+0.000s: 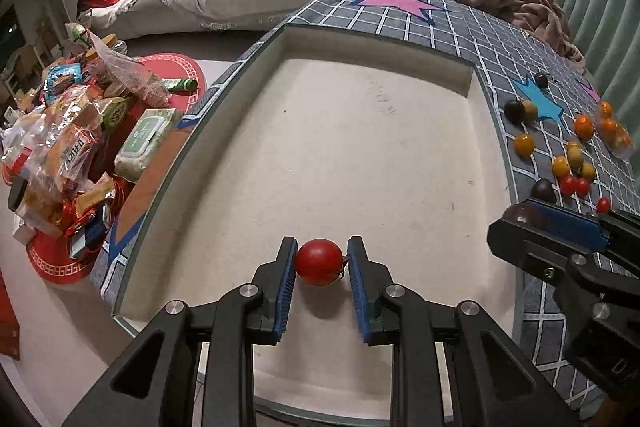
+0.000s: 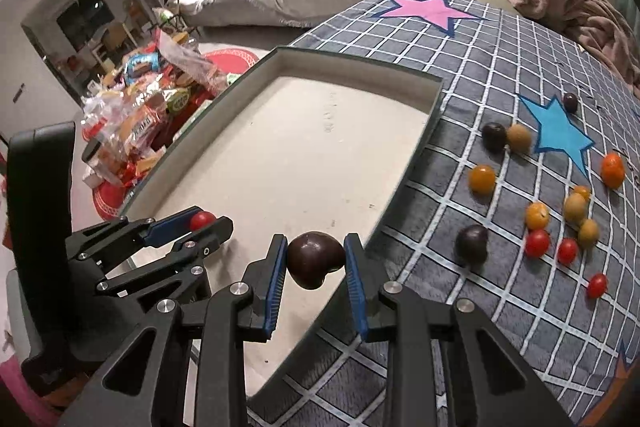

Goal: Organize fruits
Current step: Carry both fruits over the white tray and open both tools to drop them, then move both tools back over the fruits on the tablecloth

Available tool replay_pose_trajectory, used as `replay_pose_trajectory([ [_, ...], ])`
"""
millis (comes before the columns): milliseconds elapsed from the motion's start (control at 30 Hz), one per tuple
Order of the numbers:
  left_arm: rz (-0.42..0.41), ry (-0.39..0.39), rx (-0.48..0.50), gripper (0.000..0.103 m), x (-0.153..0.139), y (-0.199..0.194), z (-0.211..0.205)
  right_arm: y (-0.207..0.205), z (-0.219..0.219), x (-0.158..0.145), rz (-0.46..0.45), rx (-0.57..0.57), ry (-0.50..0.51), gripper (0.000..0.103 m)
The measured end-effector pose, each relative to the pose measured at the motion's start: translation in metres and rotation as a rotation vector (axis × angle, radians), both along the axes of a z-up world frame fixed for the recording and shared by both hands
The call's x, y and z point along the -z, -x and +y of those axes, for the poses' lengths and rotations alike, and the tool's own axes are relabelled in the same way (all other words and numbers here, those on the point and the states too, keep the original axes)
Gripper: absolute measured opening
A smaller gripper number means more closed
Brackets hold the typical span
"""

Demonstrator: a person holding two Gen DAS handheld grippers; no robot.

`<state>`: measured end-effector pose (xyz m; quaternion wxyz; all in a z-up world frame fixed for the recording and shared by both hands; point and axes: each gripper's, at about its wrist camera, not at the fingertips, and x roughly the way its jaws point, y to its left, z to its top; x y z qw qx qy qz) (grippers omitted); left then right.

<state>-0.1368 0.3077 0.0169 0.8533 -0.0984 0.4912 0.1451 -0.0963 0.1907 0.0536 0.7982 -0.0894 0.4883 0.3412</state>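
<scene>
left wrist view has the left gripper (image 1: 321, 261) clamped on a red tomato (image 1: 319, 261) over the tray (image 1: 360, 155), right gripper (image 2: 316, 259) clamped on a dark fruit (image 2: 314, 259).

Little lettering can be read; in the left wrist view, a clear bread bag (image 1: 74, 153) in the pile of groceries beside the tray carries a dark band of bold white Korean characters, too distorted to spell out with certainty; in the right wrist view the same bread bag (image 2: 141, 126) shows a dark label with white letters, blurred beyond reading; a pale green wet-wipe pack (image 1: 147, 143) bears a round logo and small print on its lid, illegible at this size; faint embossed marks on the tray floor (image 1: 380, 95) resemble characters but cannot be made out.
</scene>
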Motion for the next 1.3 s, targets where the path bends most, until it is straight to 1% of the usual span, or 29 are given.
replay_pose_trajectory([
  [67,0.0,-0.005,0.004,0.028,0.001,-0.001,0.0,0.0,0.002,0.001,0.002,-0.004,0.011,0.032],
  [133,0.005,-0.01,0.013,0.028,0.003,-0.001,-0.002,0.0,0.003,0.002,0.002,-0.001,0.014,0.036],
  [167,0.008,-0.01,0.017,0.028,0.004,-0.001,-0.002,0.0,0.003,0.001,0.004,-0.002,0.005,0.043],
  [200,0.011,-0.01,0.02,0.028,0.004,-0.001,-0.003,0.0,0.003,0.0,0.002,-0.001,0.001,0.052],
  [233,0.008,-0.016,0.023,0.029,0.004,-0.001,-0.004,0.001,0.003,-0.002,-0.007,0.001,0.004,0.057],
  [267,0.01,-0.021,0.028,0.029,0.004,-0.002,-0.005,0.001,0.003,-0.004,-0.017,0.0,0.005,0.064],
  [300,0.01,-0.022,0.029,0.039,0.004,-0.002,-0.005,0.002,0.003,-0.006,-0.026,-0.002,0.007,0.066],
  [333,0.009,-0.021,0.029,0.069,0.004,-0.002,-0.005,0.003,0.003,-0.008,-0.034,-0.003,0.007,0.066],
  [367,0.0,-0.026,0.021,0.082,0.003,-0.001,-0.005,0.003,0.002,-0.01,-0.038,-0.004,0.006,0.066],
  [400,-0.021,-0.039,0.009,0.089,0.0,0.002,-0.006,0.004,0.001,-0.011,-0.041,-0.002,0.004,0.07],
  [433,-0.04,-0.049,0.008,0.089,-0.003,0.004,-0.007,0.005,-0.001,-0.013,-0.046,0.002,0.001,0.072],
  [467,-0.041,-0.046,0.021,0.089,-0.005,0.004,-0.008,0.005,-0.002,-0.014,-0.048,0.005,-0.003,0.078],
  [500,-0.034,-0.04,0.029,0.089,-0.005,0.004,-0.009,0.005,-0.005,-0.016,-0.049,0.011,-0.006,0.08],
  [567,-0.029,-0.041,0.033,0.089,-0.006,0.003,-0.011,0.004,-0.011,-0.018,-0.045,0.025,-0.009,0.081],
  [633,-0.029,-0.041,0.035,0.089,-0.008,0.004,-0.013,0.005,-0.018,-0.02,-0.047,0.043,-0.003,0.084],
  [700,-0.029,-0.029,0.04,0.089,-0.01,0.006,-0.016,0.005,-0.028,-0.022,-0.061,0.073,0.013,0.094],
  [733,-0.029,-0.023,0.043,0.089,-0.011,0.006,-0.017,0.005,-0.034,-0.023,-0.066,0.088,0.018,0.097],
  [767,-0.03,-0.02,0.048,0.089,-0.013,0.007,-0.02,0.005,-0.04,-0.024,-0.067,0.103,0.018,0.103],
  [867,-0.038,-0.013,0.068,0.089,-0.019,0.01,-0.029,0.005,-0.065,-0.025,-0.052,0.136,-0.002,0.103],
  [1000,-0.048,-0.018,0.104,0.089,-0.026,0.01,-0.047,0.007,-0.095,-0.02,-0.044,0.175,0.013,0.103],
  [1300,-0.043,-0.04,0.234,0.089,-0.036,0.002,-0.107,0.002,-0.174,-0.002,0.011,0.327,0.01,0.103],
])
